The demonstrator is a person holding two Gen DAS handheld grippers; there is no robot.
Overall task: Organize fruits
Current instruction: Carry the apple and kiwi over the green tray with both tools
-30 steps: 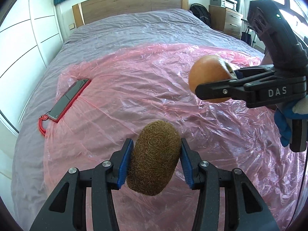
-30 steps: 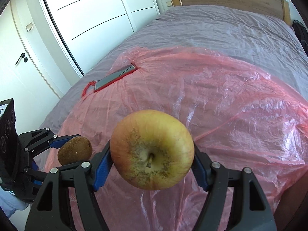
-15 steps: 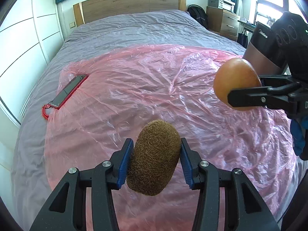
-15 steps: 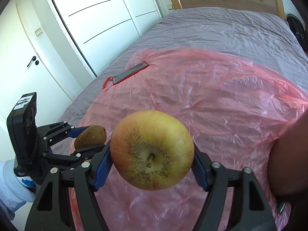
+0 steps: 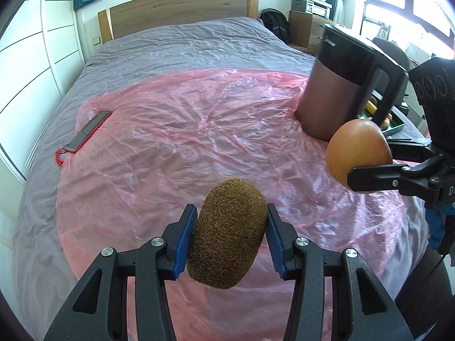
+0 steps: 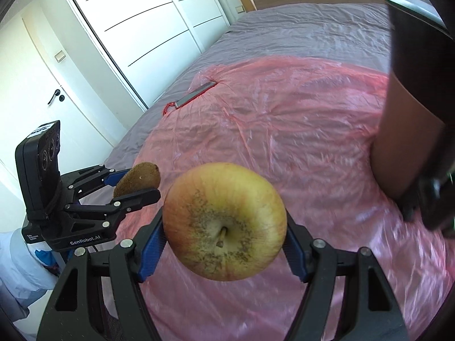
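My left gripper (image 5: 229, 234) is shut on a brown fuzzy kiwi (image 5: 227, 233) and holds it above the pink plastic sheet (image 5: 184, 142) on the bed. My right gripper (image 6: 224, 231) is shut on a yellow-orange apple (image 6: 224, 227), stem end toward the camera. The apple (image 5: 358, 156) also shows at the right of the left wrist view, held in the right gripper (image 5: 369, 167). The kiwi (image 6: 136, 180) and the left gripper (image 6: 133, 184) show at the left of the right wrist view. A green tray (image 5: 394, 123) with fruit peeks out behind the kettle.
A copper and black kettle (image 5: 338, 85) stands on the sheet at the right, close to the right gripper (image 6: 406, 142). A phone in a red case (image 5: 88, 132) lies at the sheet's left edge. White wardrobe doors (image 6: 142, 28) line the left.
Both grippers have pulled back and turned right with their fruit still held. The kettle and the tray behind it have come into view on the right.
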